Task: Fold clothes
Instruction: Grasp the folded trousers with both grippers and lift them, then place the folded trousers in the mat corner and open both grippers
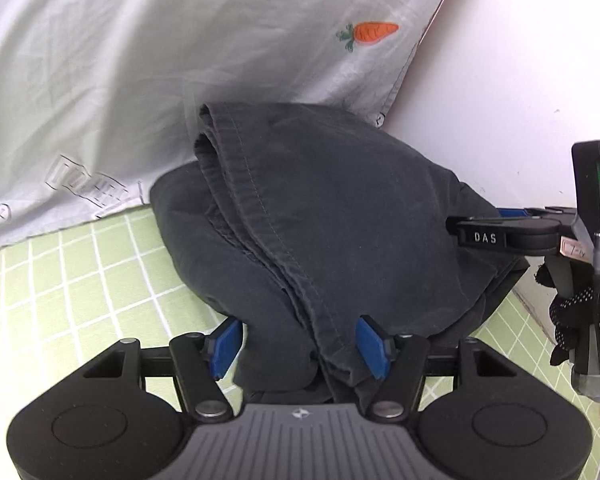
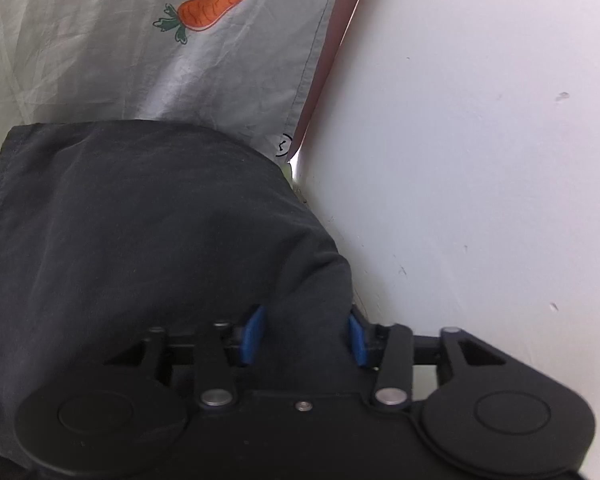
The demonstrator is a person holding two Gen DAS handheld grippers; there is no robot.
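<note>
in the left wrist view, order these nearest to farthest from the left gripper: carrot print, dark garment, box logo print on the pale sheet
1. dark garment: lies between the blue pads of the left gripper, on the green checked cover.
2. box logo print: on the pale sheet, up and to the left.
3. carrot print: high on the sheet, upper right, farthest.

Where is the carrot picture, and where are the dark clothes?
carrot picture [image 2: 210, 9]: right wrist view, on the orange body.
dark clothes [image 1: 324, 200]: left wrist view, on the folded top layer.
</note>
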